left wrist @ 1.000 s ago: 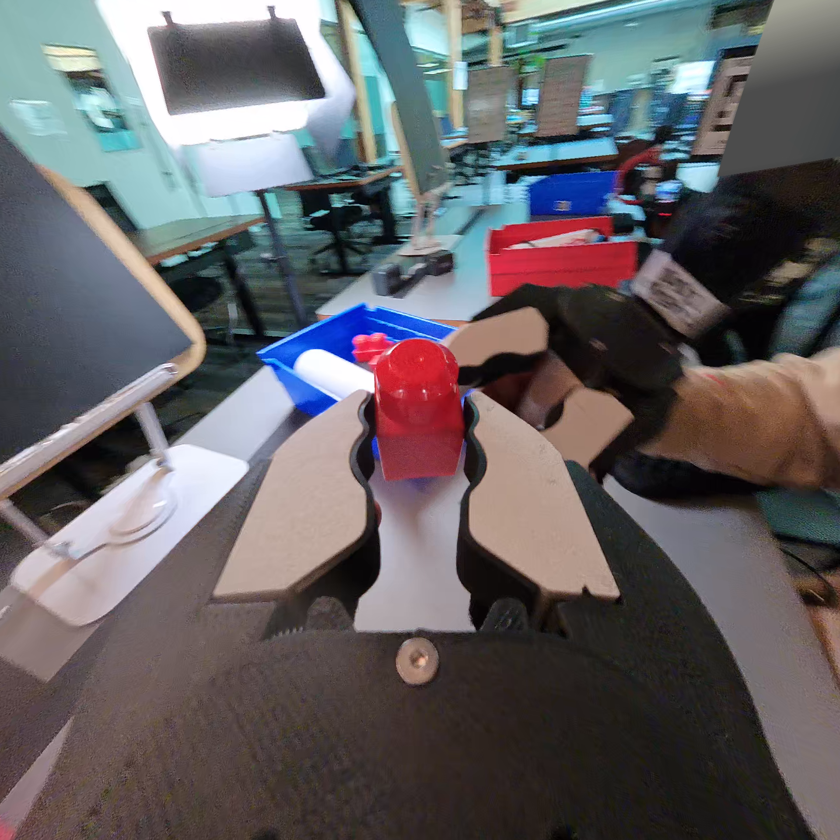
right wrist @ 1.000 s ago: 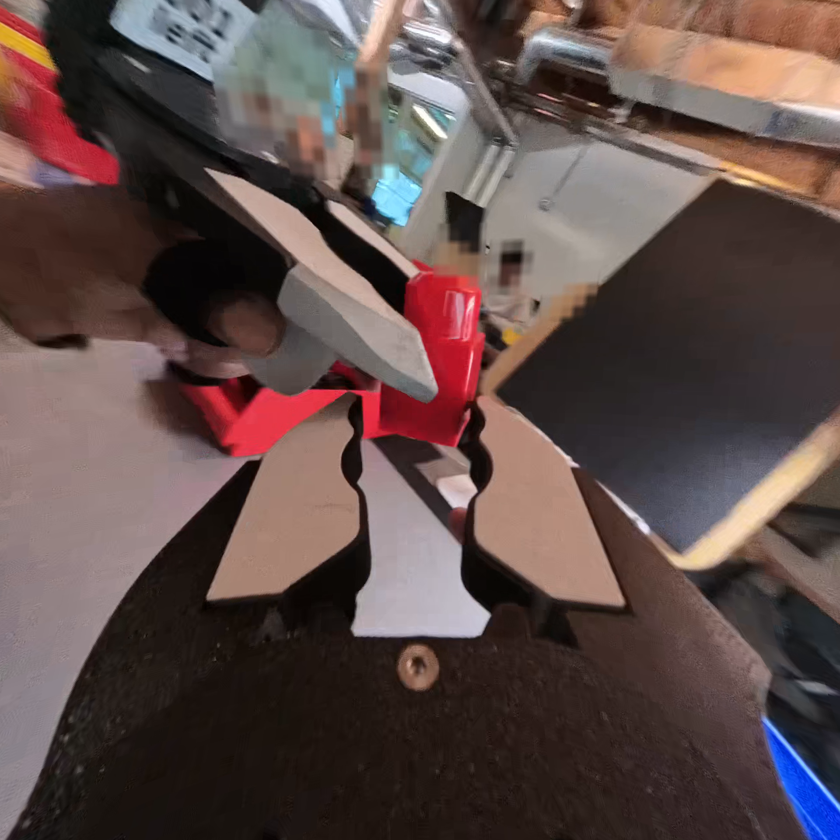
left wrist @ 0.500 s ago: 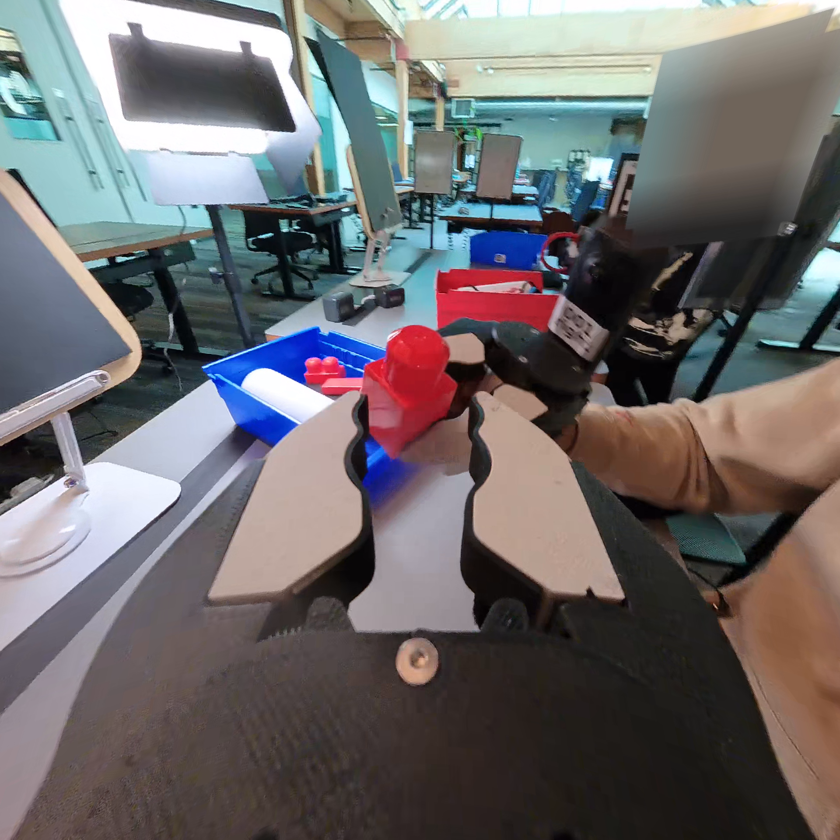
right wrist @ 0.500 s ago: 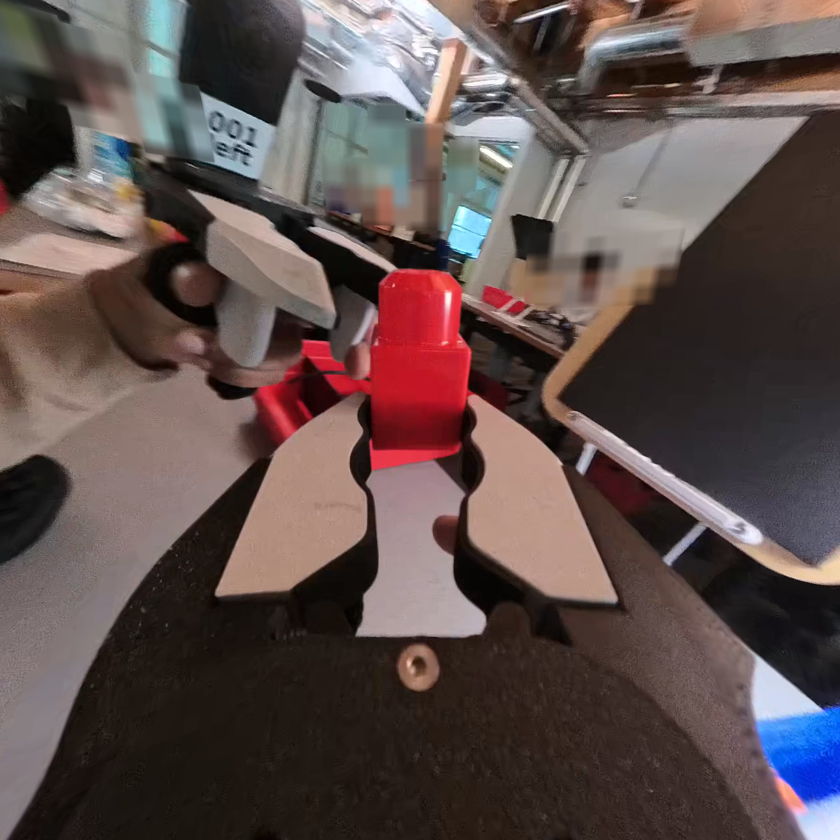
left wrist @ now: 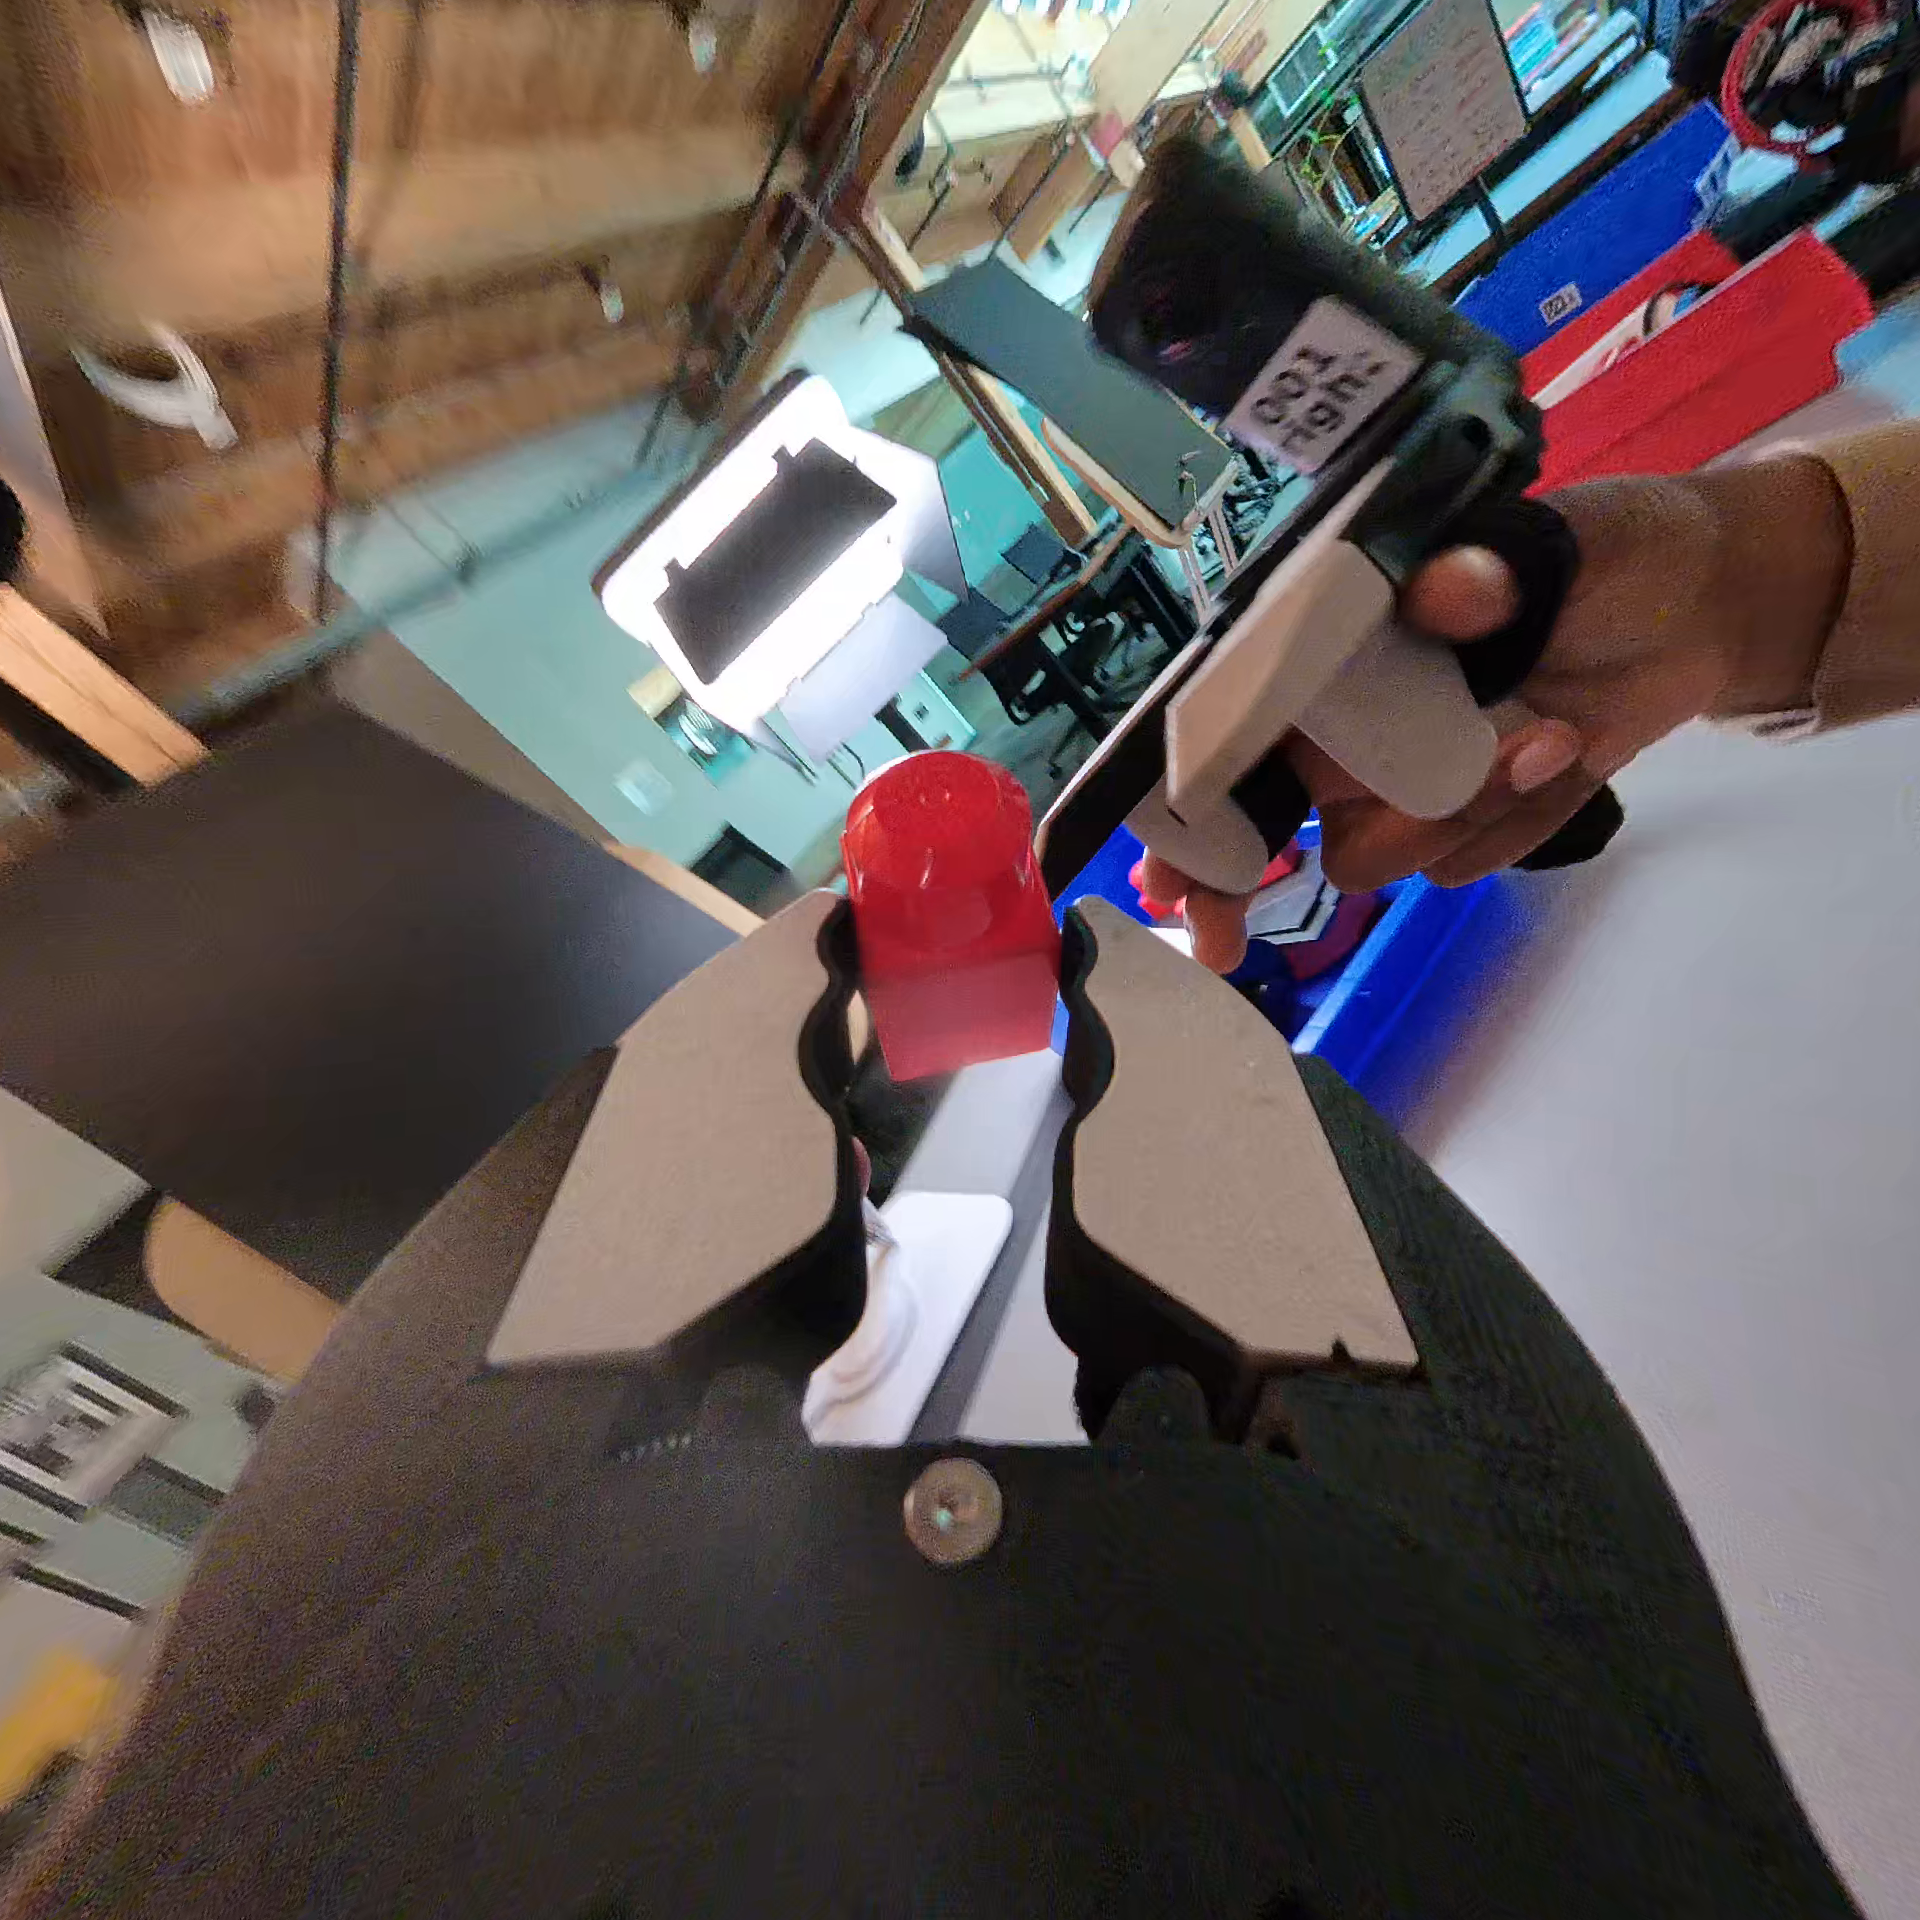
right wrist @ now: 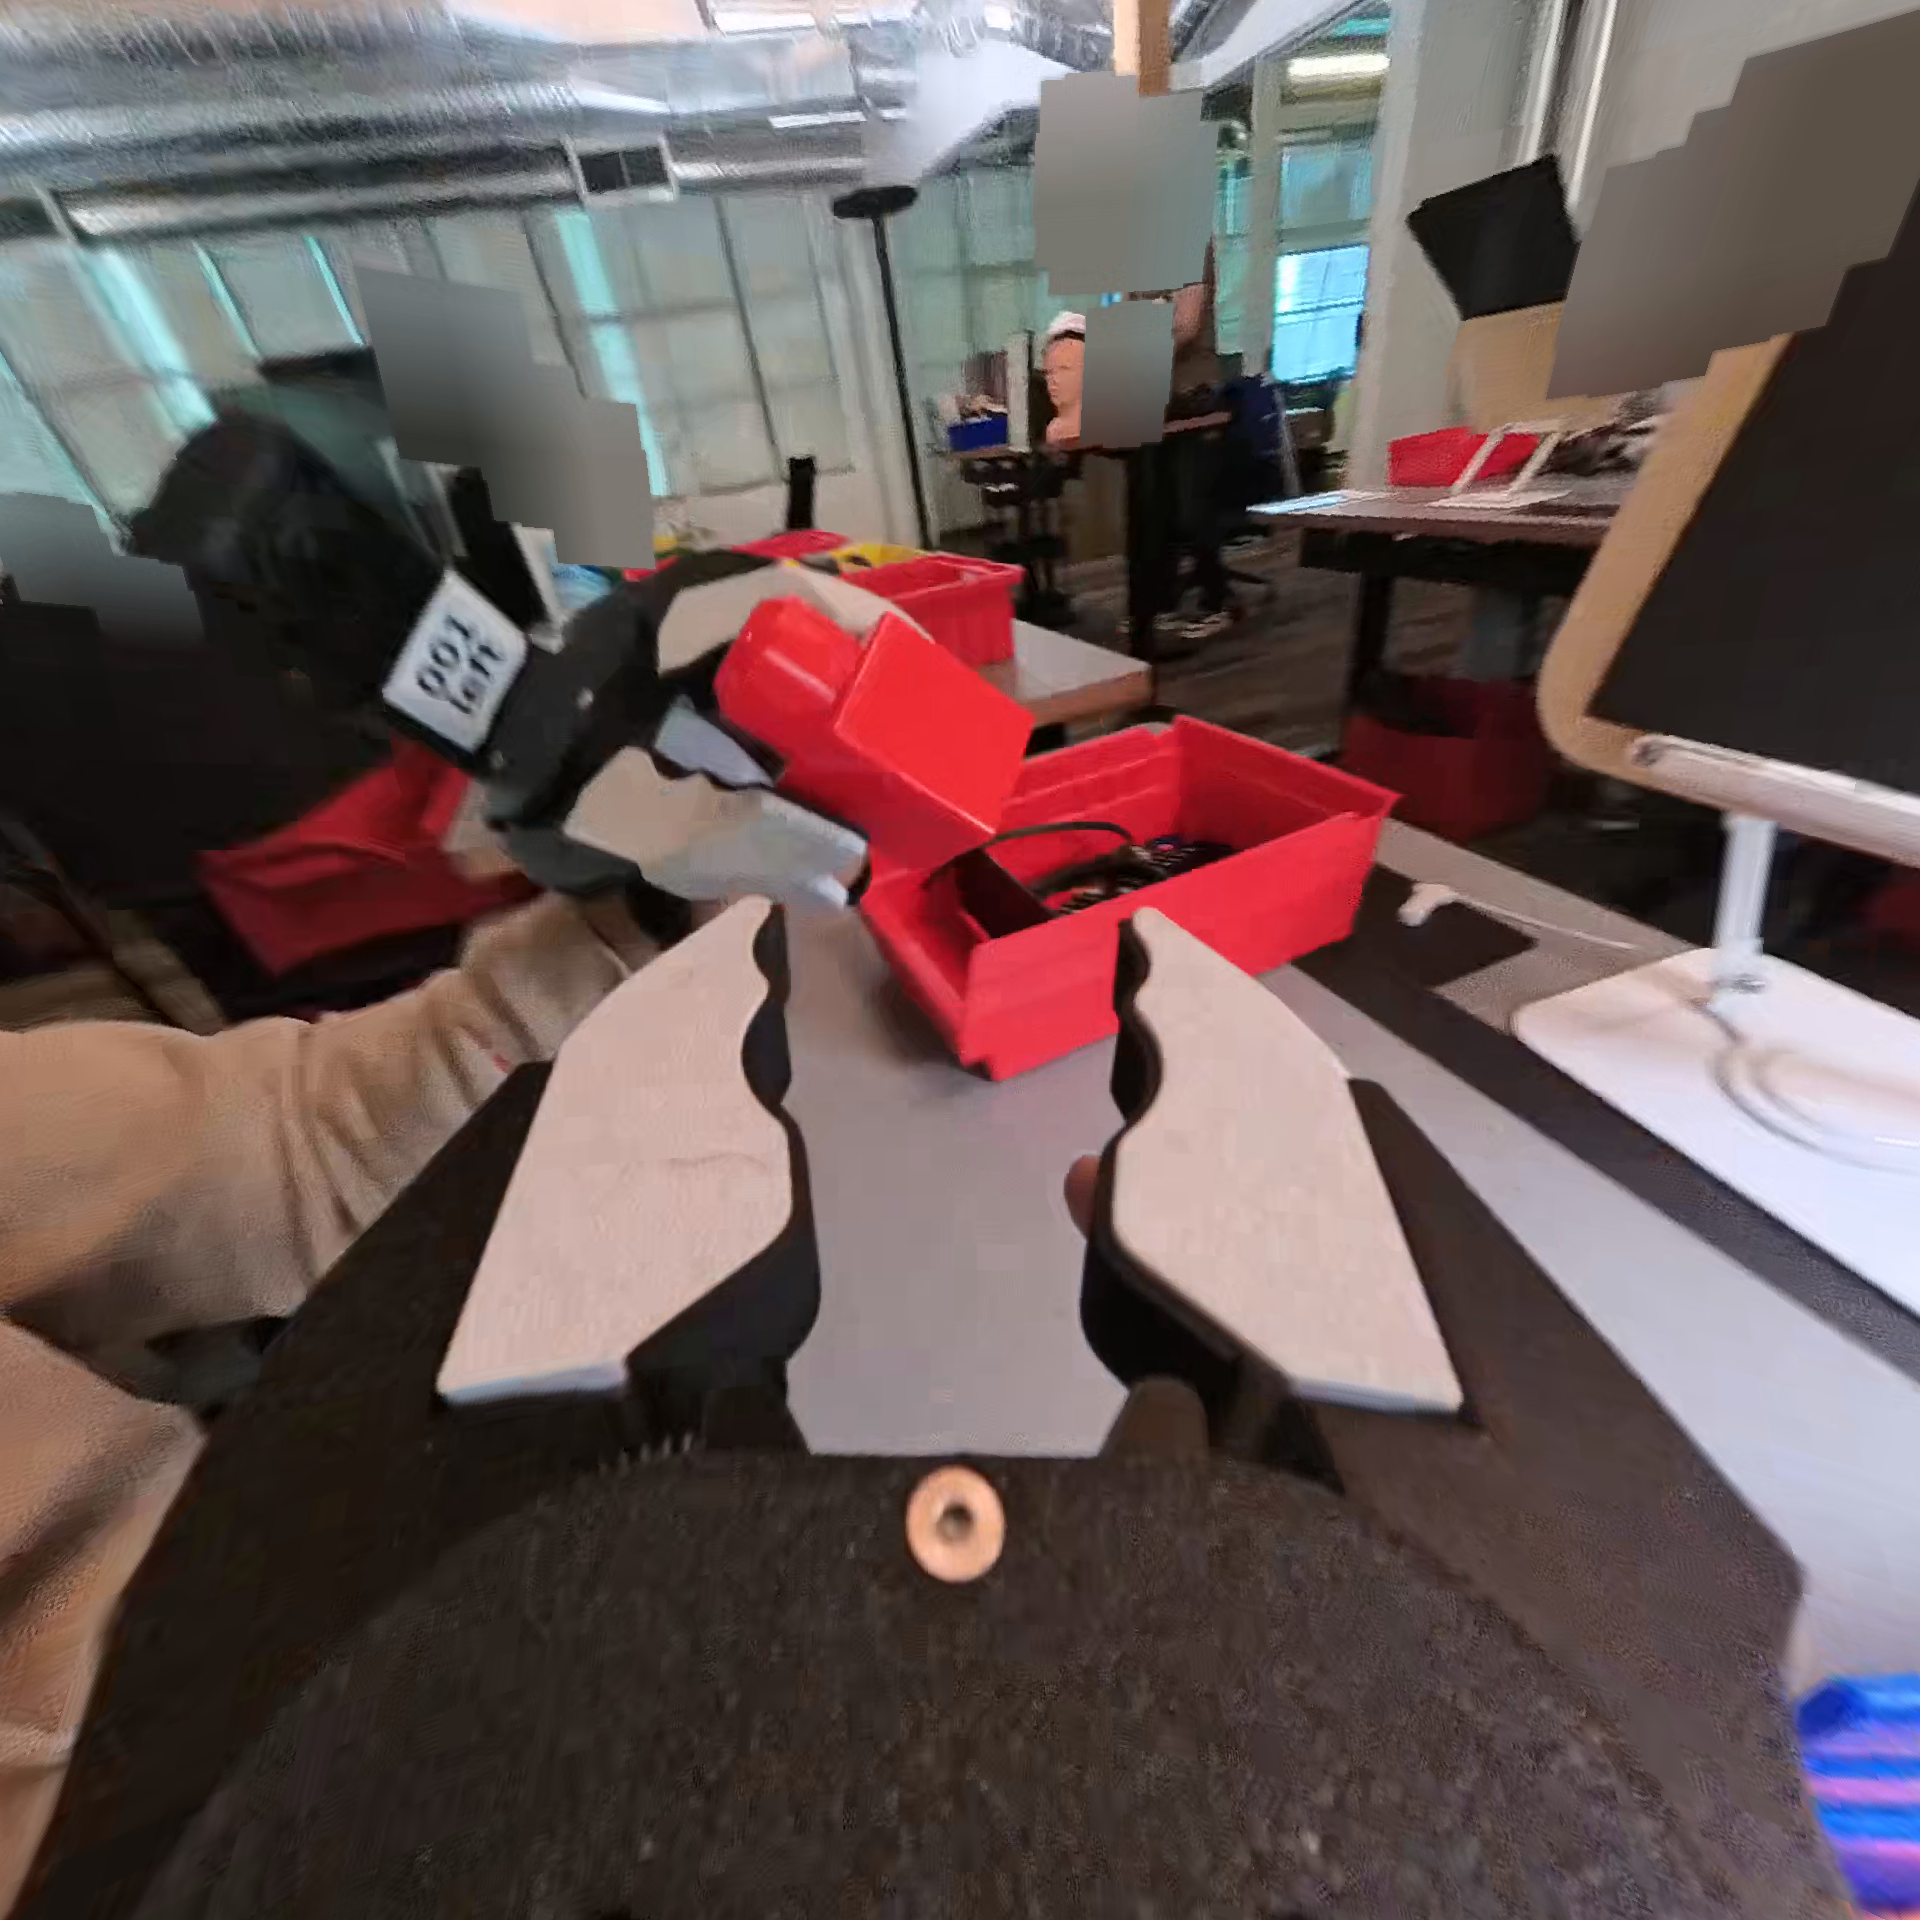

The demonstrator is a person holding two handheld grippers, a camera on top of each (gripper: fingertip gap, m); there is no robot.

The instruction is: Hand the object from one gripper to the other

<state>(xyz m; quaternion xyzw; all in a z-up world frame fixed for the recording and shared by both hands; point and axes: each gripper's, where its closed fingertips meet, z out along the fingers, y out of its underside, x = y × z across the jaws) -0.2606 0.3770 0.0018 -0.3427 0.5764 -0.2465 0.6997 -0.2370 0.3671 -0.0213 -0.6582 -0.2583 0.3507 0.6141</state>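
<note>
In the left wrist view, a dark board [left wrist: 260, 935] on a wooden-edged stand fills the left side, blurred. Centre, the left gripper [left wrist: 951, 935] has its jaws closed on a red block [left wrist: 945, 914], pinching its square base from both sides while the rounded stud on top points away from the camera. The block is held up in the air, clear of the counter [left wrist: 1662, 1143]. Just right of it and a little farther off is the right gripper [left wrist: 1195, 790], held in a hand [left wrist: 1621, 665] with a tan sleeve; it is beside the block, not touching it. Behind that gripper a blue bin [left wrist: 1371, 977] sits on the counter, and a red bin [left wrist: 1704, 353] lies far right.

In the right wrist view, a tan sleeve [right wrist: 260, 1122] comes in from the left, leading to the left gripper [right wrist: 800, 769], which grips the red block [right wrist: 894, 727] with the stud toward the left. In the middle, the right gripper [right wrist: 951, 925] has its jaws apart with nothing between them, only grey counter [right wrist: 935, 1195]. The block is above and left of these tips, apart from them. Beyond sits a red bin [right wrist: 1143, 914] holding dark cables. At right a white stand base [right wrist: 1714, 1060] carries a dark board [right wrist: 1787, 603].
</note>
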